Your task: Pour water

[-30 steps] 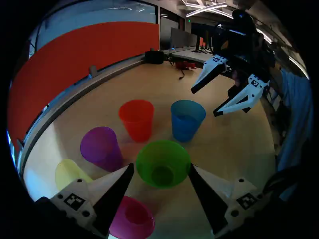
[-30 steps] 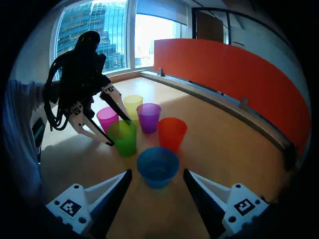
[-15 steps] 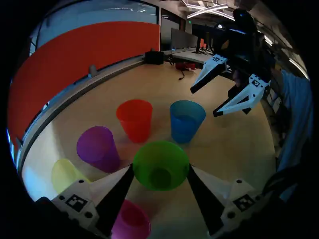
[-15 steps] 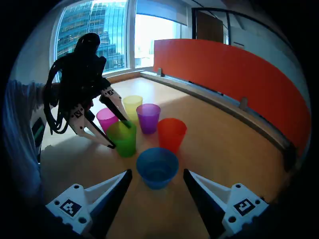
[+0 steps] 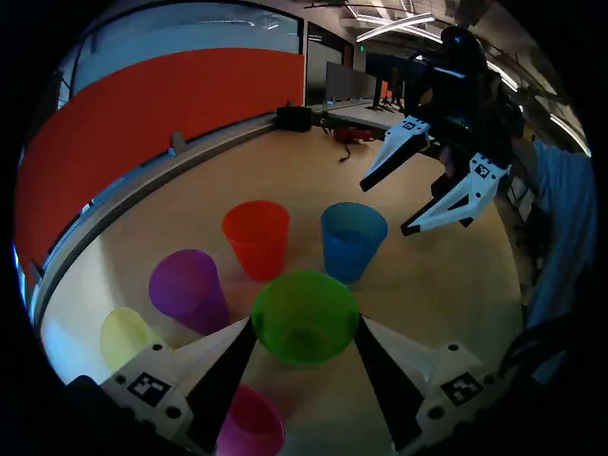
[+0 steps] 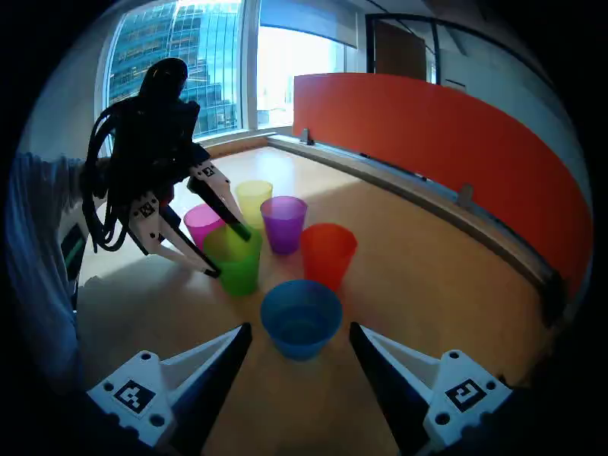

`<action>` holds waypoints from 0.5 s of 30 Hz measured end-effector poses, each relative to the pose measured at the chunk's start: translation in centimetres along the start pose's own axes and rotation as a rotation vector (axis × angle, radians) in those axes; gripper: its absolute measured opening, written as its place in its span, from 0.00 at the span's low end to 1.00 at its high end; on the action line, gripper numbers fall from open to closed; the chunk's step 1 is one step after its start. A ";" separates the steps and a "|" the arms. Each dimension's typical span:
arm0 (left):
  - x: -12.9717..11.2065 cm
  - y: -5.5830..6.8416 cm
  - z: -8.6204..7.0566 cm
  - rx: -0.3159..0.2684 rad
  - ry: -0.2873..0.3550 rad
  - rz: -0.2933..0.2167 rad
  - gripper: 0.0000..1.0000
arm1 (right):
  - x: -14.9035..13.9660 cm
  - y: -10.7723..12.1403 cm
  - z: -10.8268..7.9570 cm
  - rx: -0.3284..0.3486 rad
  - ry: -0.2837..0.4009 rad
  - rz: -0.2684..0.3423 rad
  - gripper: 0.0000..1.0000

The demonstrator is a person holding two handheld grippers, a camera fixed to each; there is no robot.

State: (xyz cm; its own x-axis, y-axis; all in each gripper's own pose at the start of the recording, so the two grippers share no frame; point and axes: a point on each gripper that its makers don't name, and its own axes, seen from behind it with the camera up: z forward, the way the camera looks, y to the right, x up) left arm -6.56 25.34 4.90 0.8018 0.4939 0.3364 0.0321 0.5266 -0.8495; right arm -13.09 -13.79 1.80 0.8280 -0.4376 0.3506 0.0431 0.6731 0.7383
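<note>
Now, in the left gripper view, your left gripper (image 5: 304, 323) pinches the green cup (image 5: 304, 300) by both sides, just short of the orange cup (image 5: 257, 235) and the blue cup (image 5: 352, 239) on the table (image 5: 456, 281). In the right gripper view, your right gripper (image 6: 300, 328) is spread wide, with the blue cup, water inside, just ahead between its fingers, untouched.
</note>
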 end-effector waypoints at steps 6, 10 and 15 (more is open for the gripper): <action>0.5 -0.3 -0.8 0.006 0.019 -0.006 0.87 | -0.4 0.0 0.4 -0.002 -0.008 -0.003 1.00; 0.7 -0.4 -1.4 0.010 0.029 -0.006 0.87 | -0.6 0.1 0.7 -0.003 -0.011 -0.002 1.00; 1.0 -0.6 -2.1 0.018 0.043 -0.001 0.87 | -0.8 0.3 1.2 -0.004 -0.017 0.003 1.00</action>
State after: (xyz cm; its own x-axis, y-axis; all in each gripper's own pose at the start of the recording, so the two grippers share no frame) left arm -4.57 24.10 4.85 0.8266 0.4635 0.3192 0.0224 0.5397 -0.8415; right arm -14.41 -13.99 2.41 0.8183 -0.4459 0.3628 0.0429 0.6767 0.7350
